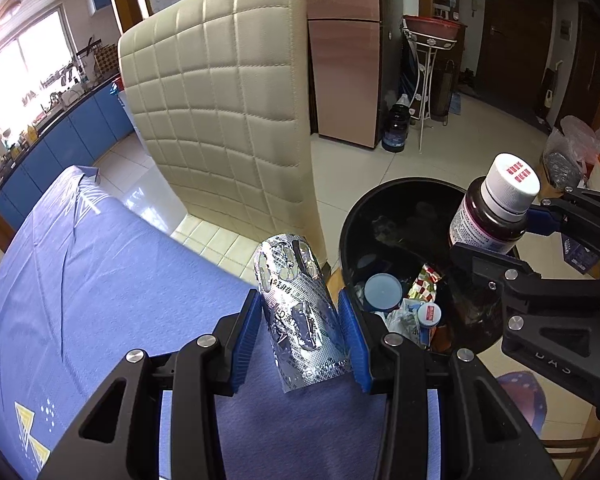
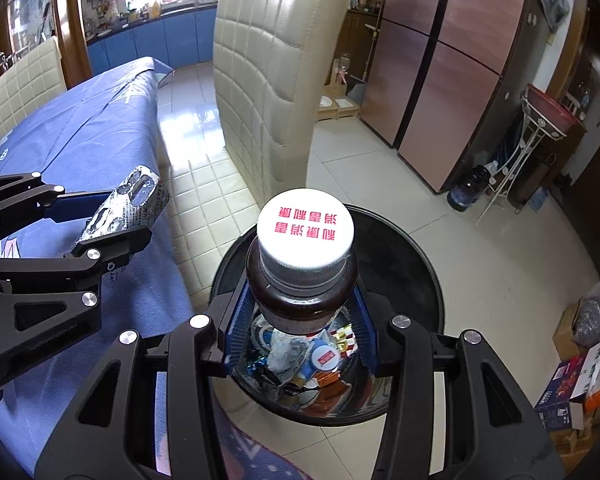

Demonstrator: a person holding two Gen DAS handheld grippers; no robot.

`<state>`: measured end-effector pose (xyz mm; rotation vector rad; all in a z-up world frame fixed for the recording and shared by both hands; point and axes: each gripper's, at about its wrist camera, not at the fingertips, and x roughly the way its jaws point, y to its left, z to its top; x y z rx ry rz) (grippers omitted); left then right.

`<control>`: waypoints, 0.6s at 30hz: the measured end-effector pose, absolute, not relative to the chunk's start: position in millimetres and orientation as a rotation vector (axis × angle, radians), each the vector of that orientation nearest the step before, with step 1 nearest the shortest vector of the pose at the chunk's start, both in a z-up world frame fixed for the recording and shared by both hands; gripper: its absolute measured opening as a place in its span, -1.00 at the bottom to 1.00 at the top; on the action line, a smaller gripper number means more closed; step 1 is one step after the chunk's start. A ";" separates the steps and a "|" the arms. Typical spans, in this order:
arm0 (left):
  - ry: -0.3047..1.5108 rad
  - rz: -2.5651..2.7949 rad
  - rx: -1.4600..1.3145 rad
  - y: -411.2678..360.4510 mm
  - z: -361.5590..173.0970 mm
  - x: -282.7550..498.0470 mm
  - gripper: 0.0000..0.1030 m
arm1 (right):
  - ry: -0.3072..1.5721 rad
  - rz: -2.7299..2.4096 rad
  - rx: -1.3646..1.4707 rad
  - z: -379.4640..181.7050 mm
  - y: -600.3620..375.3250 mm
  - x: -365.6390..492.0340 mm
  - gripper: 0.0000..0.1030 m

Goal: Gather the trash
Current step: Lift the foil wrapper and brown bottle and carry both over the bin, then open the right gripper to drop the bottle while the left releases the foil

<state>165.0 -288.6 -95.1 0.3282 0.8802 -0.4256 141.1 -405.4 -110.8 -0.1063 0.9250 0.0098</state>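
My left gripper (image 1: 304, 328) is shut on a curled silver foil blister pack (image 1: 300, 308) and holds it over the edge of the blue-clothed table (image 1: 100, 280). The pack also shows in the right wrist view (image 2: 128, 204). My right gripper (image 2: 300, 320) is shut on a dark brown bottle (image 2: 304, 280) with a white cap, held above the black round trash bin (image 2: 412, 280). In the left wrist view the bottle (image 1: 492, 212) hangs over the bin (image 1: 396, 208). The bin holds wrappers, caps and other trash.
A cream quilted chair back (image 1: 220, 92) stands just beyond the table edge and beside the bin. A pink fridge (image 2: 440, 60) is behind. A dark jug (image 1: 396, 128) and a white metal stand (image 1: 428, 80) sit on the tiled floor. Boxes and bags (image 2: 584, 360) lie at right.
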 end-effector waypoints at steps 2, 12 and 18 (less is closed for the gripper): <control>0.876 -0.436 0.331 -297.8 -94.2 168.2 -0.24 | 0.922 -0.001 -0.105 -109.7 -412.2 141.3 -0.08; 0.860 -0.480 0.364 -332.7 -92.9 177.1 -0.24 | 0.911 -0.048 -0.062 -110.1 -444.3 148.6 -0.07; 0.867 -0.491 0.371 -338.7 -95.7 182.7 -0.24 | 0.908 -0.057 -0.052 -112.4 -448.3 152.3 -0.06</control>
